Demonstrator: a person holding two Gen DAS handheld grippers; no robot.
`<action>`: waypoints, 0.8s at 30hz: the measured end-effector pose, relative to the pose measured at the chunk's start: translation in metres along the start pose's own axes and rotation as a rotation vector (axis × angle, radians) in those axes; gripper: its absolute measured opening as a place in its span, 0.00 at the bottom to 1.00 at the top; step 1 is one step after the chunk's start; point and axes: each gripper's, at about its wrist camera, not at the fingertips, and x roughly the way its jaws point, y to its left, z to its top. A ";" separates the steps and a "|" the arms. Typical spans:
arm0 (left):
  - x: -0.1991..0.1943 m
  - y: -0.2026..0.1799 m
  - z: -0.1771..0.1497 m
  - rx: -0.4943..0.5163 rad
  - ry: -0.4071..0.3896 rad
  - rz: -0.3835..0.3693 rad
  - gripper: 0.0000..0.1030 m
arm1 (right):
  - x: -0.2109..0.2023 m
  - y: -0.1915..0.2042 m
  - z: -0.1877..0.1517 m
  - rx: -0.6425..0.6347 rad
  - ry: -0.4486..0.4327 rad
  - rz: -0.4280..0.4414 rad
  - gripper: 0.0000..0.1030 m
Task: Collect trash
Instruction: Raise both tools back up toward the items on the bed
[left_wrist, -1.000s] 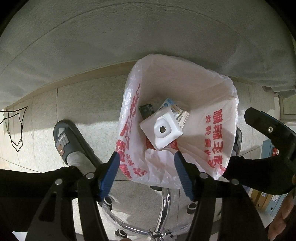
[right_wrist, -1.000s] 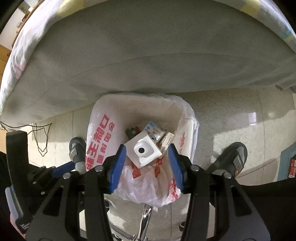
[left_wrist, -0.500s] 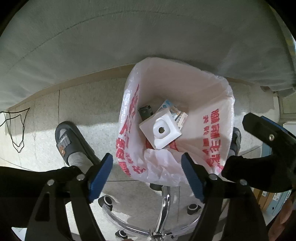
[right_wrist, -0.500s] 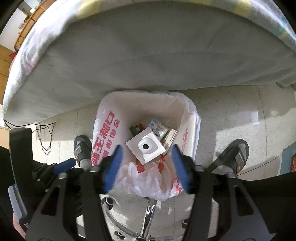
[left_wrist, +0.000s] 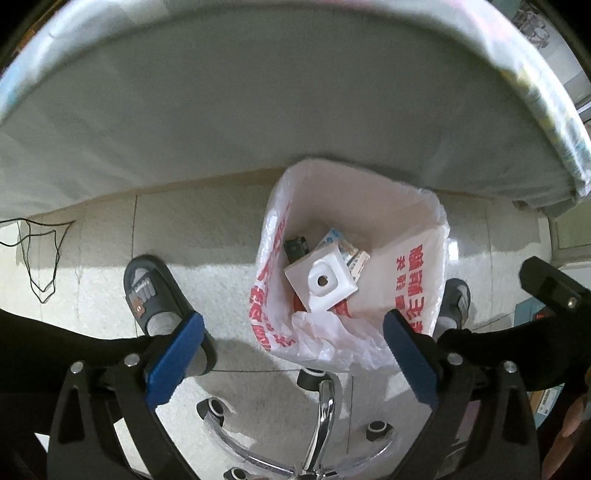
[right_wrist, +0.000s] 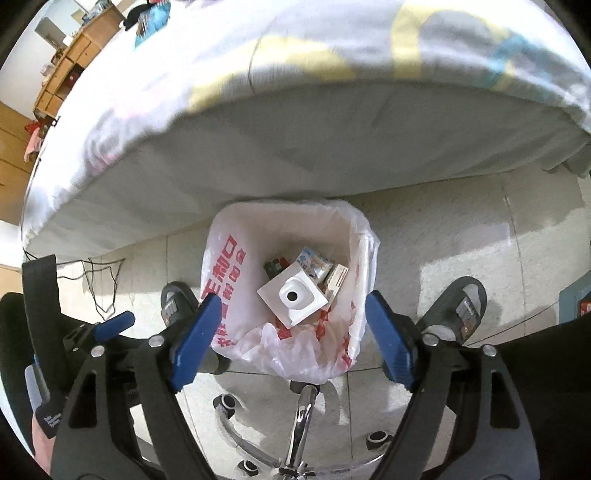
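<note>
A white plastic trash bag with red print (left_wrist: 417, 280) (right_wrist: 221, 280) lines a bin on the floor beside the bed. Inside lie a white square tray with a round hole (left_wrist: 322, 281) (right_wrist: 293, 297), small printed cartons (left_wrist: 345, 251) (right_wrist: 325, 271) and a dark box (left_wrist: 295, 246). My left gripper (left_wrist: 291, 349) is open and empty, held high above the bag's near edge. My right gripper (right_wrist: 290, 328) is open and empty, also above the bag. The other gripper shows at each view's side (left_wrist: 554, 291) (right_wrist: 74, 332).
A bed with a grey mattress side (left_wrist: 258, 110) and patterned sheet (right_wrist: 295, 66) fills the far half. The person's slippered feet (left_wrist: 147, 295) (right_wrist: 458, 310) flank the bin. A chrome office chair base (left_wrist: 317, 417) (right_wrist: 299, 417) is below. A black cable (left_wrist: 40, 266) lies left.
Both grippers have opened wider and risen away from the bag, so the bag looks smaller and more of the bed shows.
</note>
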 end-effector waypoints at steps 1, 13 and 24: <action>-0.005 0.000 0.001 0.002 -0.013 0.002 0.92 | -0.007 0.000 0.000 0.003 -0.015 0.007 0.79; -0.089 -0.008 -0.001 0.057 -0.234 0.062 0.92 | -0.098 0.002 -0.007 -0.060 -0.165 0.000 0.85; -0.166 -0.017 0.008 0.096 -0.393 0.062 0.92 | -0.176 0.017 0.013 -0.114 -0.300 0.011 0.90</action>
